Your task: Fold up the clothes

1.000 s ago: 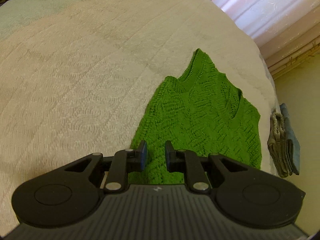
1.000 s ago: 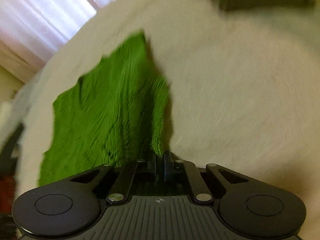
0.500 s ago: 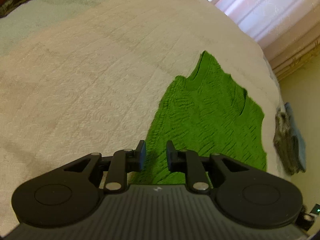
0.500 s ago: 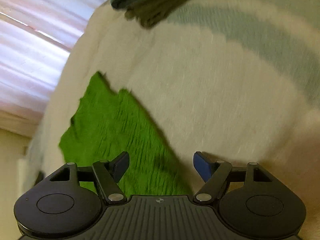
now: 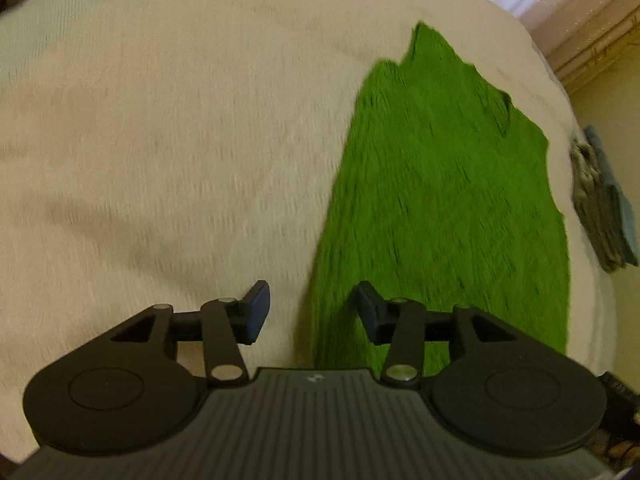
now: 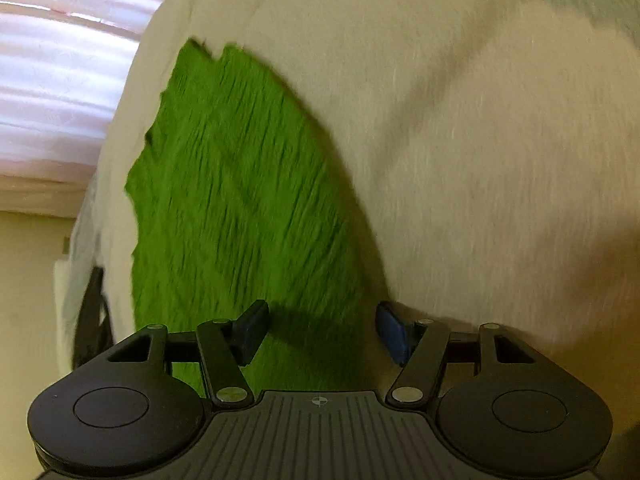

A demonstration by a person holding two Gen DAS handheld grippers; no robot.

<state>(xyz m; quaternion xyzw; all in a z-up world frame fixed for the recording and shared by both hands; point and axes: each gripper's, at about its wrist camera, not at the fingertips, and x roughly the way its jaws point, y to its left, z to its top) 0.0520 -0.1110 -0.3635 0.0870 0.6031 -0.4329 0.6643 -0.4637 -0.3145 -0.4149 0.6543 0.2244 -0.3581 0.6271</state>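
A green knitted top [image 5: 440,200] is lying flat on a cream quilted bedspread [image 5: 180,140], folded lengthwise, with its neckline at the far end from both claws.

The left gripper [image 5: 312,312] is hanging over the near end of the top with its jaws apart; they have just been opening. Nothing is clamped between them: the long left edge of the top is running through the gap, so the left finger is standing over bare bedspread and the right finger over green knit. Ahead of this claw and to its right, the top is stretching away toward the curtain. Further right, well apart from the top, a small stack of folded grey and blue cloths [image 5: 600,208] is sitting at the bedspread's edge.

The right gripper [image 6: 322,332] is also standing with its jaws apart, though they have just been narrowing a little. Nothing is pinched here either. The top [image 6: 240,200] is lying ahead and to the left of this claw, its right edge passing between the fingers, with the left finger above the knit and the right finger at the bedspread [image 6: 480,140]. Both views are blurred, so the stitch pattern is not readable.
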